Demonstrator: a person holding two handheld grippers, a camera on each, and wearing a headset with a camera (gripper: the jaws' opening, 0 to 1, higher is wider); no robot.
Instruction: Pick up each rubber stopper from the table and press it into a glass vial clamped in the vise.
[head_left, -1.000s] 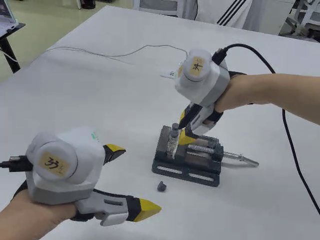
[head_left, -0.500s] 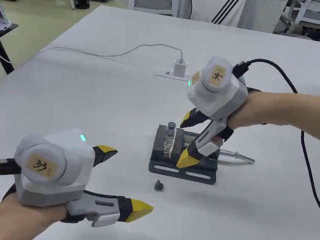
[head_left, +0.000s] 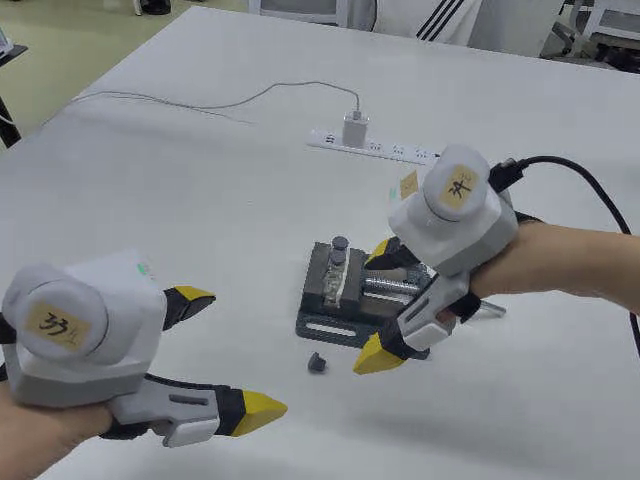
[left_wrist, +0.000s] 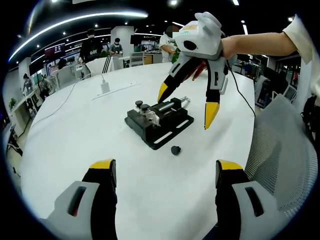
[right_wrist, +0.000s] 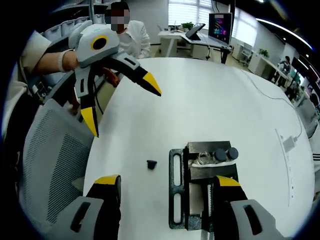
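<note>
White table (head_left: 200, 180); black vise (head_left: 330, 325) clamping two dark-capped glass vials (head_left: 335, 268); left gripper (head_left: 230, 350) and right gripper (head_left: 372, 308) both spread, empty; loose rubber stopper (head_left: 317, 362) on the table just beside the vise base — likely light, squashy, grippy — pinch its sides.

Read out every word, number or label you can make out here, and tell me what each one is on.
"33", handwritten, followed by a smaller unreadable mark: round label on the left hand-held gripper.
"34", handwritten and turned sideways, probably: cap sticker on the right hand-held gripper.
Small tag beside the power strip: too small to read.
White print on a person's dark shirt: too blurred to read.
</note>
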